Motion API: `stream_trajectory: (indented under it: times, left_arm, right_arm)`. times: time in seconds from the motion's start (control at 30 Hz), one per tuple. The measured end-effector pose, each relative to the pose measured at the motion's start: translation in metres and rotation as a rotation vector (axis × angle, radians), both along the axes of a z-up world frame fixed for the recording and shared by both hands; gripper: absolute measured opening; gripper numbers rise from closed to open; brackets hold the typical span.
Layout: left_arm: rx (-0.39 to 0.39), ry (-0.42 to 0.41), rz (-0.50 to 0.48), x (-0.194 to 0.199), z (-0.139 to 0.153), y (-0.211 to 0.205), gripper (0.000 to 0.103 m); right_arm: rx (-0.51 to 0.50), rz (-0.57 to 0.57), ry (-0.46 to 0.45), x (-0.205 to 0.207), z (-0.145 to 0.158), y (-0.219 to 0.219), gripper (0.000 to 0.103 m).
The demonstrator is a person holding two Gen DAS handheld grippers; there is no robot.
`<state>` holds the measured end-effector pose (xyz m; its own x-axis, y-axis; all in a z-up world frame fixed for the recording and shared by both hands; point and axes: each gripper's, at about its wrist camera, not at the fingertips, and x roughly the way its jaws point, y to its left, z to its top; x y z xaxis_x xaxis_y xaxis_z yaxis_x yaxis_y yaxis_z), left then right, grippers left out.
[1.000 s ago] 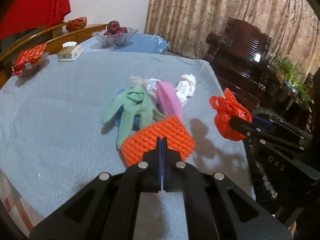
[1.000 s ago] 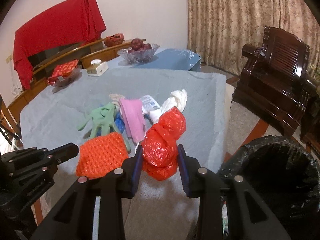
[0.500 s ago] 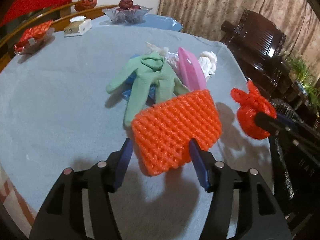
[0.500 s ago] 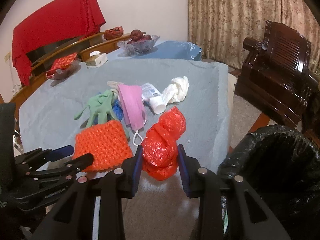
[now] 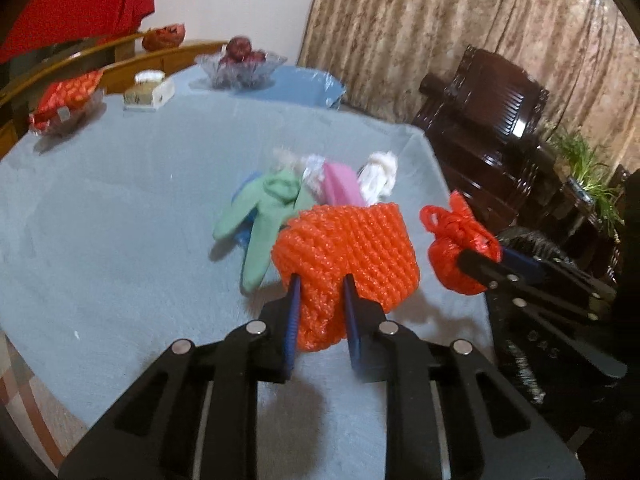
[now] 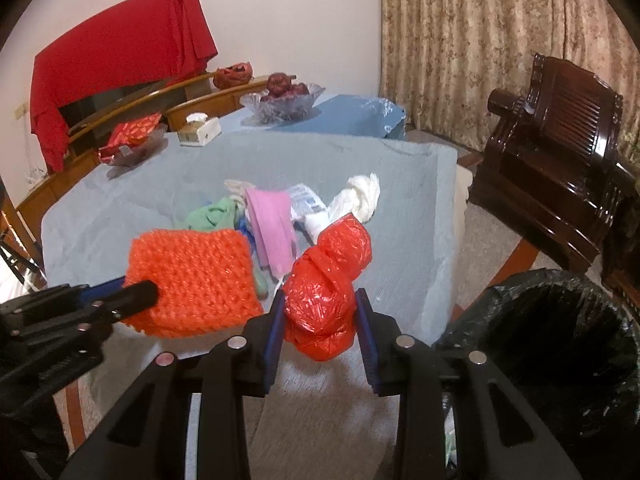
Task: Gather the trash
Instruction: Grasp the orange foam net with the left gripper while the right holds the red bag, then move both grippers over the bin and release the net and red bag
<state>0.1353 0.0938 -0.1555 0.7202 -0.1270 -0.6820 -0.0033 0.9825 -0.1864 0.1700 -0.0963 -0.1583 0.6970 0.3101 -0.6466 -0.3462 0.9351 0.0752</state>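
Half a second ago the left gripper (image 5: 320, 312) stood spread around the orange knitted foam net sleeve (image 5: 346, 264); now its blue pads pinch the sleeve's near edge and hold it clear of the grey-blue tablecloth (image 5: 120, 208), so a second piece of trash looks ready for disposal. To the right, the right gripper (image 6: 320, 336) keeps the knotted red plastic bag (image 6: 326, 286) clamped, pointing forward over the table's near edge, with the black-lined trash bin (image 6: 560, 352) just right of it.
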Motion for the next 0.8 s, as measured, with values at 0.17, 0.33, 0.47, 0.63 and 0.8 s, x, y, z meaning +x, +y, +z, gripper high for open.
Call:
stream_trajectory:
  times: [0.17,0.33,0.47,0.63,0.8]
  left_arm:
    - [0.032,-0.041,-0.022,-0.012,0.023,-0.014,0.019]
    - [0.057,-0.077,-0.043,-0.019,0.041,-0.03,0.019]
    - [0.061,-0.098,-0.059,-0.025,0.05,-0.041,0.019]
    - [0.061,-0.122,-0.093,-0.029,0.061,-0.059,0.019]
    - [0.062,-0.139,-0.142,-0.031,0.069,-0.08,0.019]
  right_arm:
    - [0.009,-0.007,-0.036,-0.014,0.02,-0.01,0.034]
    - [0.018,-0.025,-0.068,-0.026,0.04,-0.026,0.034]
    - [0.014,-0.045,-0.098,-0.037,0.056,-0.04,0.034]
    - [0.021,-0.075,-0.128,-0.05,0.072,-0.059,0.034]
    - [0.028,-0.124,-0.148,-0.061,0.082,-0.084,0.034]
